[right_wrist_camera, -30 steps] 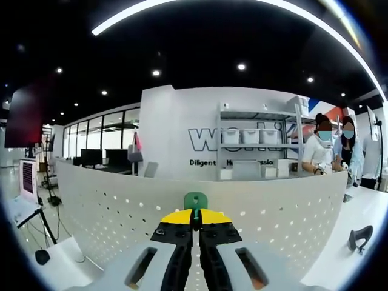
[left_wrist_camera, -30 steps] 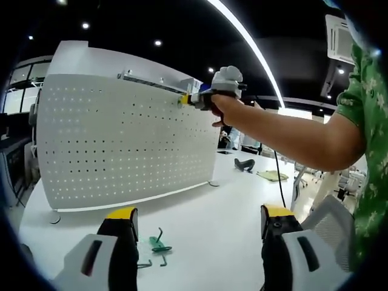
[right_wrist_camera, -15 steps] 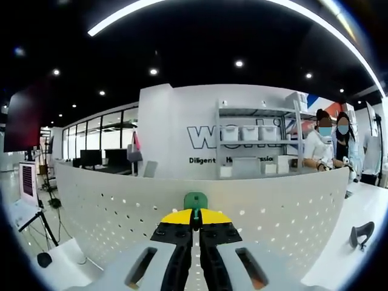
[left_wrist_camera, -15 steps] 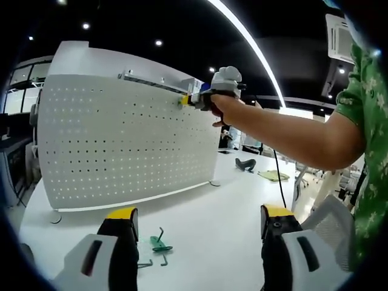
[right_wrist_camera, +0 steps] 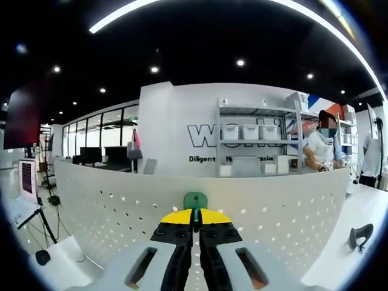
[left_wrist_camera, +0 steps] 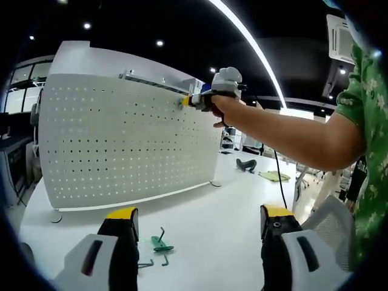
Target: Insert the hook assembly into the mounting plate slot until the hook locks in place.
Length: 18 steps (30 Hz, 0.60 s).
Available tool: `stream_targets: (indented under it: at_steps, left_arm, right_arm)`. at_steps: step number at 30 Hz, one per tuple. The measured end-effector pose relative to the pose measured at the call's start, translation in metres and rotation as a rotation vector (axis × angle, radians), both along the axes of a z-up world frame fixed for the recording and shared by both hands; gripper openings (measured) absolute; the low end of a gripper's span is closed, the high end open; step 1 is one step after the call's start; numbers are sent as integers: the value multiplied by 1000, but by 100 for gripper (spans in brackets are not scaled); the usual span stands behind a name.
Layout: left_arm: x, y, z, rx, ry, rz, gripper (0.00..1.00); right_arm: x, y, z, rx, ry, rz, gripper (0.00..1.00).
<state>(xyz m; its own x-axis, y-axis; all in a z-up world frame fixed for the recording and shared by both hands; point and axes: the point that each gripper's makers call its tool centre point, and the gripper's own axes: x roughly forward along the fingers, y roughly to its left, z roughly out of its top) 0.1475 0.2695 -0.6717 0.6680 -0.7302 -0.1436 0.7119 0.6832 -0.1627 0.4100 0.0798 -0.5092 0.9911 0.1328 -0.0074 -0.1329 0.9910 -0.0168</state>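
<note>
Hook assembly (right_wrist_camera: 195, 200), green, sits pinched in the right gripper (right_wrist_camera: 194, 223) against the perforated mounting plate (left_wrist_camera: 121, 139) at frame centre, needing a seating push; left gripper (left_wrist_camera: 197, 233) gapes empty low down.

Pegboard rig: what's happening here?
A person is working two handheld grippers at a white perforated pegboard standing on a white table. The right gripper is shut on a green hook and holds it up against the upper part of the board; the left gripper view shows it there at arm's length. The left gripper hangs open and empty over the table. More green hooks lie loose on the table by the left gripper.
</note>
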Motion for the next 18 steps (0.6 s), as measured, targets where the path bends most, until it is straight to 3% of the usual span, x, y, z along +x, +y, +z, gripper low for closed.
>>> stream_targets:
  at_steps: [18]
  left_arm:
    - [0, 1, 1, 7, -3, -2, 84]
  right_arm:
    - [-1, 0, -8, -6, 14, -4, 1]
